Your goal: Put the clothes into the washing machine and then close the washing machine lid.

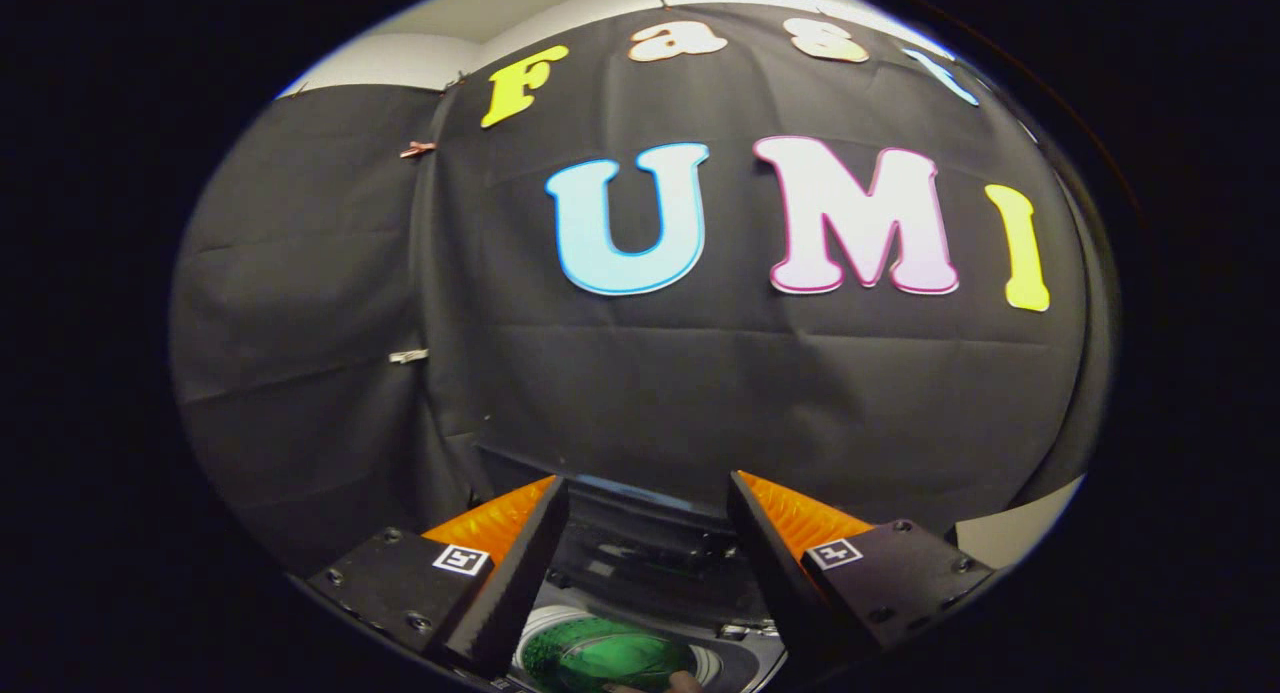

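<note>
A: Gripper view first, biggest thing down. What stands behind the washing machine (660, 548)?

B: Black cloth, the booth wall (700, 393), draped with a few creases, rising right behind the machine. A seam runs down it to the left of the machine, with two small clips (408, 355) pinned along that seam. Above the cloth a strip of pale wall (430, 48) shows.

A: And the washing machine itself?

B: Dark top, seen from above. Its lid looks raised at the back, against the cloth, though the detail there is dim. At the front of the machine sits the round drum opening with a pale ring.

A: The clothes?

B: A green garment (600, 658) lies inside that opening, bunched up and shiny.

A: The hand-held gripper (648, 583)?

B: It hangs over the machine, fingers spread wide apart, nothing between them, touching nothing. The green garment sits below the gap between the fingers, apart from both.
</note>
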